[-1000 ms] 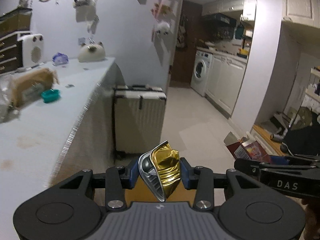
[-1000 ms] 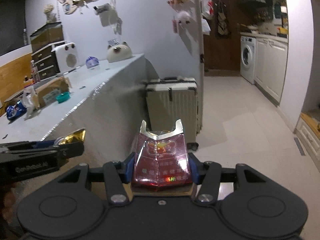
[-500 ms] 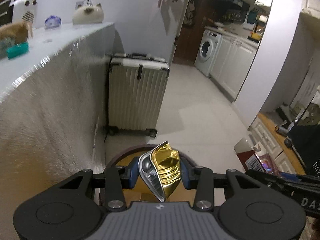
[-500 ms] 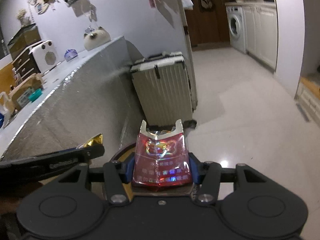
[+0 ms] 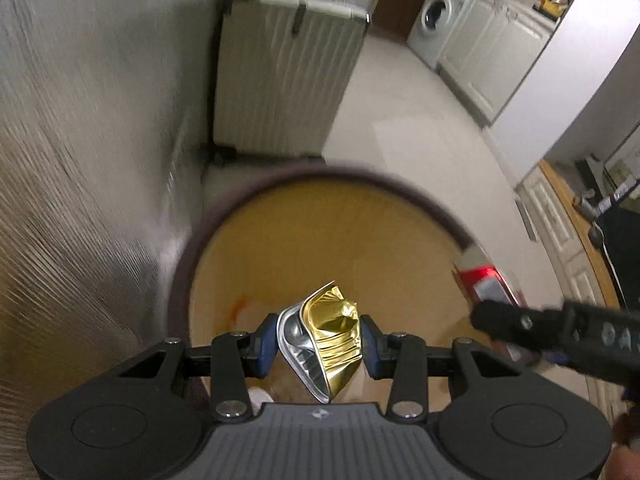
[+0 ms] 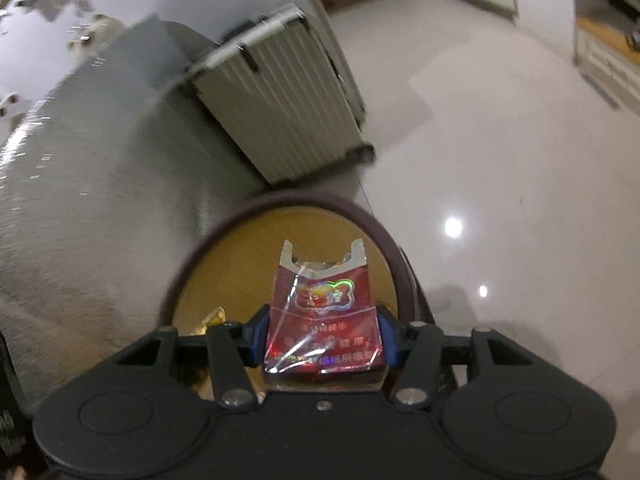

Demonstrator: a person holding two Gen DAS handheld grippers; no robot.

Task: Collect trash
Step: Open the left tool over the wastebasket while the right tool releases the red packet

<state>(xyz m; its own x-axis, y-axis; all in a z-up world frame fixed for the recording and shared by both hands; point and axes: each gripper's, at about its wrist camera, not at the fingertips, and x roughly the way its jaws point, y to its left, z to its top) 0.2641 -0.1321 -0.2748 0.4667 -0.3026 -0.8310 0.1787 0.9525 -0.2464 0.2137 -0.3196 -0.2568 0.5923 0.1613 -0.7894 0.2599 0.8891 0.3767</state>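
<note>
At nine o'clock in our left wrist view hangs the ribbed silver cloth over the desk (image 5: 80,184), its edge close beside the round dark-rimmed bin with a yellow lining (image 5: 320,240). Our left gripper (image 5: 320,344) has its jaws clamped on a crushed gold and silver foil can (image 5: 326,336), held over the bin's mouth. At twelve o'clock stands a ribbed cream hard-shell suitcase (image 5: 280,80), near the bin's far rim. Our right gripper (image 6: 322,340) grips a red cellophane-wrapped cigarette pack (image 6: 324,320) above the same bin. From one to three o'clock lies open pale tiled floor (image 6: 500,160).
</note>
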